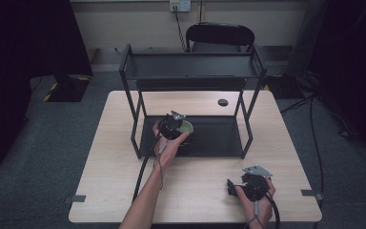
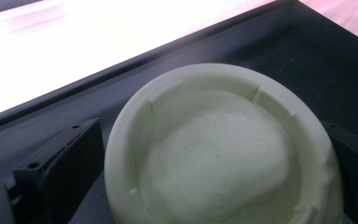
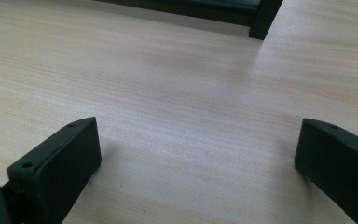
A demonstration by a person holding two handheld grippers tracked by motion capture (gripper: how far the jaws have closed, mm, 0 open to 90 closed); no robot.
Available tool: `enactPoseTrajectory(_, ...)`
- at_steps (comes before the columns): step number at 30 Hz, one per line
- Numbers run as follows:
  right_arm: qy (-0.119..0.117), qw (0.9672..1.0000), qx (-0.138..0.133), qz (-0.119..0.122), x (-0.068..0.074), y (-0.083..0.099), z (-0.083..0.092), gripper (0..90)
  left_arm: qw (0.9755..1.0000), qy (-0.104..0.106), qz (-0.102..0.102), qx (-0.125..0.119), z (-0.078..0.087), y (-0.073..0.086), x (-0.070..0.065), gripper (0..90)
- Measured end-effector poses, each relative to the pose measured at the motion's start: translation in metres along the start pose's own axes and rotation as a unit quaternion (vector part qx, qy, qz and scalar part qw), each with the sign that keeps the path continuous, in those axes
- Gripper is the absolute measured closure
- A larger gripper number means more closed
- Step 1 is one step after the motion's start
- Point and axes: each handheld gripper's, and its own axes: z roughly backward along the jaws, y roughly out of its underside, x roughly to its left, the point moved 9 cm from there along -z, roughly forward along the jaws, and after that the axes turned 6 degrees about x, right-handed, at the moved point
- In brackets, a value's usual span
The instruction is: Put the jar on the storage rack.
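Desk (image 1: 124,162): pale wood, carrying everything here.
Rack (image 1: 190,67): black metal frame with two shelves, standing on the far half of the desk.
Lower shelf (image 1: 219,136): dark panel just above the desk top.
Left gripper (image 1: 180,125): reaching in over the lower shelf's left part; its fingers (image 2: 58,163) sit on either side of the bowl, whose rim spans the gap between them.
Right gripper (image 1: 229,187): low over the desk's near right edge, well apart from the rack; fingers (image 3: 56,163) spread wide with bare wood between.
Bowl (image 2: 223,154): pale green, round, over the lower shelf; whether it rests there cannot be told.
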Motion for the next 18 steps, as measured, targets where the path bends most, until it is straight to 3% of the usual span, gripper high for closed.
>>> enactPoseTrajectory(11, 0.000, 1.0000, 0.000, 0.000, 0.000, 0.000, 0.000, 0.0, 0.9996, 0.009, 0.010, -0.024, 0.017, -0.007, -0.002, 1.7)
enactPoseTrajectory(18, 0.000, 1.0000, 0.000, 0.000, 0.000, 0.000, 0.000, 0.0, 0.9996, 0.010, 0.010, -0.025, 0.023, -0.006, -0.005, 1.8)
